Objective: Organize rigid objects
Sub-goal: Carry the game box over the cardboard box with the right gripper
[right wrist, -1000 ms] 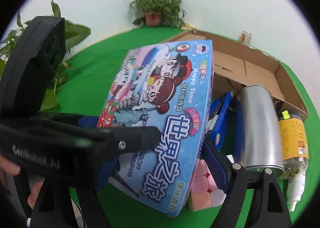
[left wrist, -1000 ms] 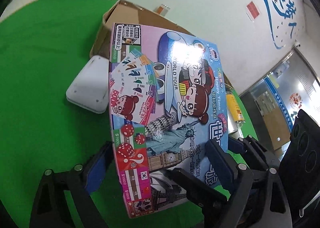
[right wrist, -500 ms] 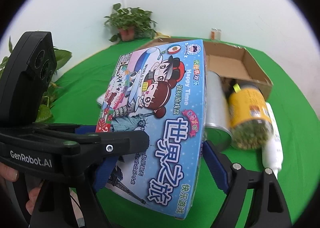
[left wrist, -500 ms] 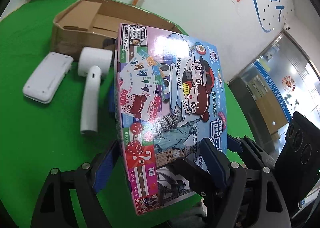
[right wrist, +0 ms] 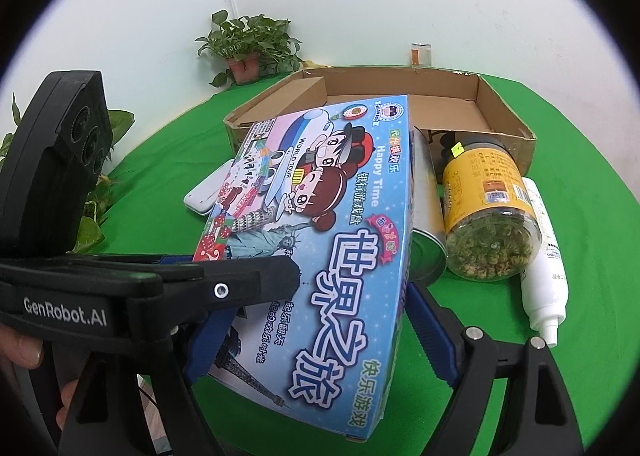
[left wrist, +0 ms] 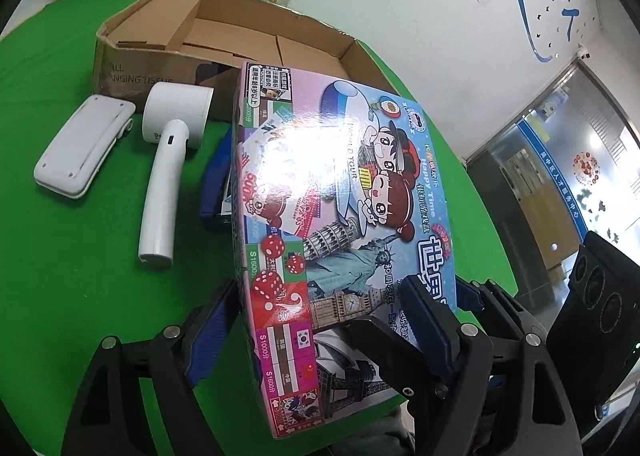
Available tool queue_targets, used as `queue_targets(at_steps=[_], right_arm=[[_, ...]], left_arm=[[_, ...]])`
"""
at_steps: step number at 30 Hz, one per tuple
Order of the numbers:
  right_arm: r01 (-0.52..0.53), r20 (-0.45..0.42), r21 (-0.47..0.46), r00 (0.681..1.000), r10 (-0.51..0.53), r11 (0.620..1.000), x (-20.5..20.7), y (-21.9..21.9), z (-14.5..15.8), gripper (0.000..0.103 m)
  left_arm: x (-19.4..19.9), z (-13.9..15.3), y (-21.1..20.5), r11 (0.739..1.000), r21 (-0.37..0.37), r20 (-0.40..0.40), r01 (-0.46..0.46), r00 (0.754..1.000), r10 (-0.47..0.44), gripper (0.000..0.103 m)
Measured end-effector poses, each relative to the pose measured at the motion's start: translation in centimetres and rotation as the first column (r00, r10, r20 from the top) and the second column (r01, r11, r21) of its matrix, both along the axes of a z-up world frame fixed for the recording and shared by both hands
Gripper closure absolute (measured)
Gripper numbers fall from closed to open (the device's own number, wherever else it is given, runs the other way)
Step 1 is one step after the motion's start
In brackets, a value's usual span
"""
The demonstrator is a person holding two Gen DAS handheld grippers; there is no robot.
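Both claws hold one game box [left wrist: 344, 223], a flat carton printed with cartoon children, landmarks and dice, tilted above the green counter [left wrist: 60, 276]. The left claw [left wrist: 320, 332] is clamped across the box's near end, one blue pad under its pink left edge and the other pressed on its printed face. The right claw [right wrist: 320, 320] is clamped on the same box from the other side, its blue pads against the box's two long edges, with the left claw's black body crossing in front in the right wrist view. The box sits up off the counter, its far end pointing toward an open cardboard carton [left wrist: 240, 43] that stands on the counter near the wall. Left of the box, on the counter, lie a white handheld device [left wrist: 168, 171] with a round head and long handle, and beside it a flat white case [left wrist: 80, 151]. A dark blue object [left wrist: 214, 183] lies just under the box's left edge; what it is cannot be told. Right of the box lie a silver can [right wrist: 426, 223] on its side, a yellow-labelled jar [right wrist: 488, 207] of dried green bits touching it, and a white bottle [right wrist: 544, 260] just beside the jar. A potted plant [right wrist: 250, 47] stands at the back by the wall
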State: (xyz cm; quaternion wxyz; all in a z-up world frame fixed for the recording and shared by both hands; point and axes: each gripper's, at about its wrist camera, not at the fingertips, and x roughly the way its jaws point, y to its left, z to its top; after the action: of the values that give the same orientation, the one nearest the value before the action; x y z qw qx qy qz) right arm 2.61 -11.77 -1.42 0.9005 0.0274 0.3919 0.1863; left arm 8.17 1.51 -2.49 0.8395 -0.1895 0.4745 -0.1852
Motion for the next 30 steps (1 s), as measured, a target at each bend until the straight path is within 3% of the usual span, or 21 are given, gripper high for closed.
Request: queue_targets(at_steps=[11,20,30], right_arm=[[0.015,0.077,-0.004,0.997,-0.015,1.000,0.3,0.3,2.4,0.019],[0.056,0.183,0.019,0.981,-0.059,0.998,2.3,0.3,6.7,0.019],[0.064,0.255,0.026,0.965,-0.069,0.998,5.9,1.0,10.4,0.019]], left_arm=[[-1.6,3.2,0.6,0.999,0.027,0.103,-0.019,0.995,0.016,0.025],[-0.8,9.2,0.9,0.997,0.075,0.237,-0.020,0.972,0.002,0.025],[2.6,15.4,0.5,0.992,0.120,0.316,-0.046,0.949,0.006,0.025]])
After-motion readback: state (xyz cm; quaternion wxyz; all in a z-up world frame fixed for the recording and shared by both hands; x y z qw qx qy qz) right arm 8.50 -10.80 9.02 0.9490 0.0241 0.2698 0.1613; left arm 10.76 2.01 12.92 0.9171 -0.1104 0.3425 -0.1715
